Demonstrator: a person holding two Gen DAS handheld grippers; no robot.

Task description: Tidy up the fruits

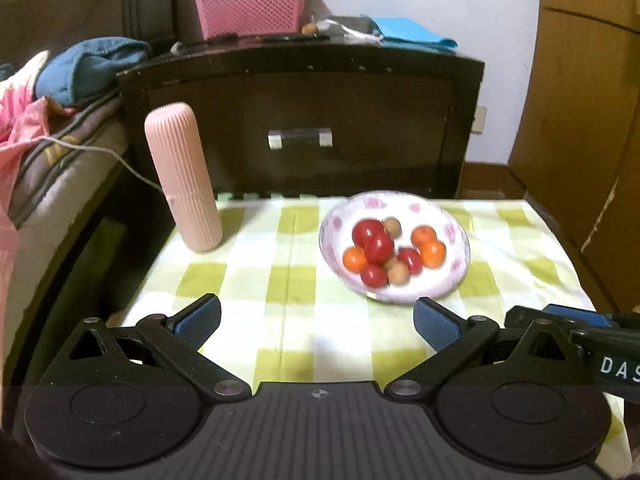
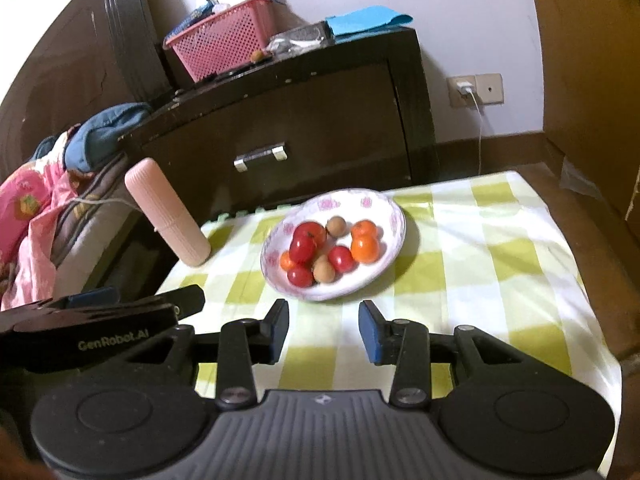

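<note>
A white bowl with pink flowers (image 1: 454, 272) (image 2: 386, 208) stands on the green-and-white checked cloth (image 1: 260, 264) (image 2: 488, 248). In it lie several red fruits (image 1: 378, 246) (image 2: 306, 242), three orange fruits (image 1: 433, 253) (image 2: 365, 249) and small brown ones (image 1: 398, 273) (image 2: 323, 271). My left gripper (image 1: 316, 312) hovers in front of the bowl, a little to its left, jaws wide open and empty. My right gripper (image 2: 323, 320) sits just short of the bowl's near rim, its blue pads (image 2: 370, 332) apart with nothing between them. Each gripper shows at the edge of the other's view.
A pink ribbed cylinder (image 1: 184, 176) (image 2: 168, 212) stands upright at the cloth's far left corner. Behind the table is a dark nightstand (image 1: 300, 96) (image 2: 304, 120) with a pink basket (image 1: 250, 2) on top. A bed with clothes (image 1: 36, 120) lies left; a white cable (image 2: 479, 136) hangs from the wall socket.
</note>
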